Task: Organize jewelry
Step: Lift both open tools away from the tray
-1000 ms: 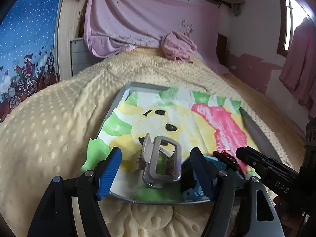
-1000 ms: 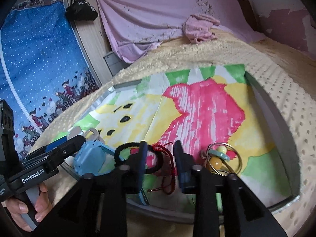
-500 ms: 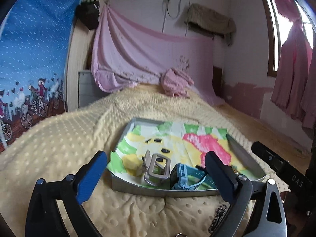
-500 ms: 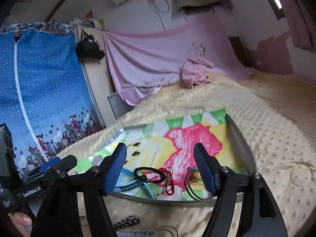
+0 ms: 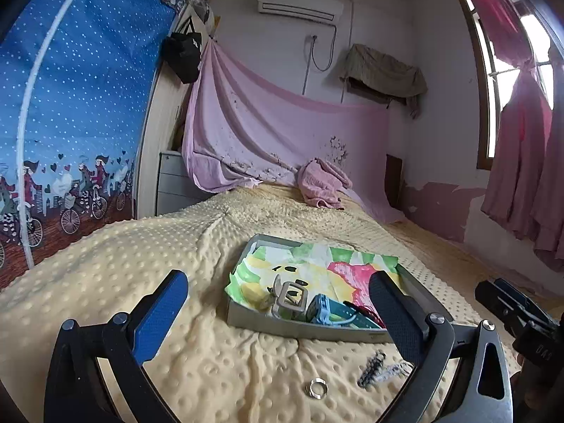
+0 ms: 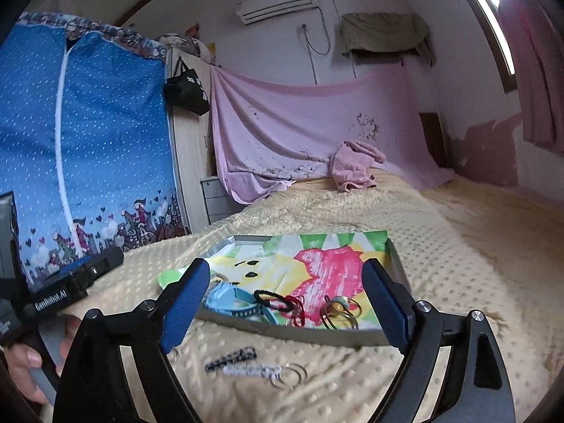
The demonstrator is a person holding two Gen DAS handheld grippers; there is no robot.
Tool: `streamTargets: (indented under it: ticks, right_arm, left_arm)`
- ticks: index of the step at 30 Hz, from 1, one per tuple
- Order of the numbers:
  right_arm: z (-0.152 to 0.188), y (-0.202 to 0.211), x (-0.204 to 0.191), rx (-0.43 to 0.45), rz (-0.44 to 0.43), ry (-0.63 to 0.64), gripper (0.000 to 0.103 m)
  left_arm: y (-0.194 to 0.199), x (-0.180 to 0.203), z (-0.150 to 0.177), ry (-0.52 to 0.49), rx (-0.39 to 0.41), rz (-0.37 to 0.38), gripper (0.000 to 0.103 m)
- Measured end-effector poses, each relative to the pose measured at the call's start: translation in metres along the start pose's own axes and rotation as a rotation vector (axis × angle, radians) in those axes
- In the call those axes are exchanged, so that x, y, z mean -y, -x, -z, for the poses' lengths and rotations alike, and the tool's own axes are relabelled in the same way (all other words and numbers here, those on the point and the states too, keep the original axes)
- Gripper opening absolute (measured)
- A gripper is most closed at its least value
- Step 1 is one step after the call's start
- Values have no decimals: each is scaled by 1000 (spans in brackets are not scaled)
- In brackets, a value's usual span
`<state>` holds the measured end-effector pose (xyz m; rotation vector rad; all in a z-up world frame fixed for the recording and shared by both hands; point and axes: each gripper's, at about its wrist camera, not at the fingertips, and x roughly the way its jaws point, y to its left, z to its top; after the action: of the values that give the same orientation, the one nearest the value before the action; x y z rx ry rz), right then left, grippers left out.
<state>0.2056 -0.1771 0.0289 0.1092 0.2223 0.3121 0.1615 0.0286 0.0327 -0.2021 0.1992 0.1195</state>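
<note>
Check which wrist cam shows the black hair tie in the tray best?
Right wrist. The black hair tie lies in full view there, an unbroken loop between the blue watch and the red cord in the tray. In the left wrist view only a dark sliver shows, mostly hidden behind that gripper's right finger.

Right gripper [image 6: 283, 303]: bases of both arms run off the bottom edge of the right wrist view; its right finger [image 6: 384, 305] covers the tray's [image 6: 396, 259] near right corner. Left gripper [image 5: 282, 312]: same cut-off at the bottom of the left wrist view; its right finger [image 5: 394, 312] hides part of the red cord [image 5: 368, 312]. Hand [image 6: 24, 370] on the left gripper's handle shows only partly at the frame edge. Dark clip [image 6: 231, 355] and the pale piece with rings [image 6: 268, 373] on the bed [image 6: 458, 282] are blurred; their type cannot be told. Small ring [image 5: 318, 387]: detail too fine to read.
</note>
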Motion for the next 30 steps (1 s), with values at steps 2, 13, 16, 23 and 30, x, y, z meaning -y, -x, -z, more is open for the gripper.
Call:
streamTargets:
  ticks: [2, 13, 16, 23, 30]
  right_arm:
    - [3, 12, 0, -2, 4, 25, 84]
    - [17, 44, 3, 8, 30, 54, 85]
    - [21, 47, 1, 2, 40, 78, 85]
    - [28, 44, 3, -44, 35, 92, 85]
    - [34, 28, 5, -99, 42, 88, 85]
  left_arm:
    - [9, 0, 5, -6, 3, -2, 103]
    - [32, 5, 30, -83, -16, -3, 103]
    - [33, 6, 33, -88, -39, 7, 103]
    - [24, 7, 40, -102, -125, 38, 103]
    - [11, 8, 45, -106, -200, 38, 103]
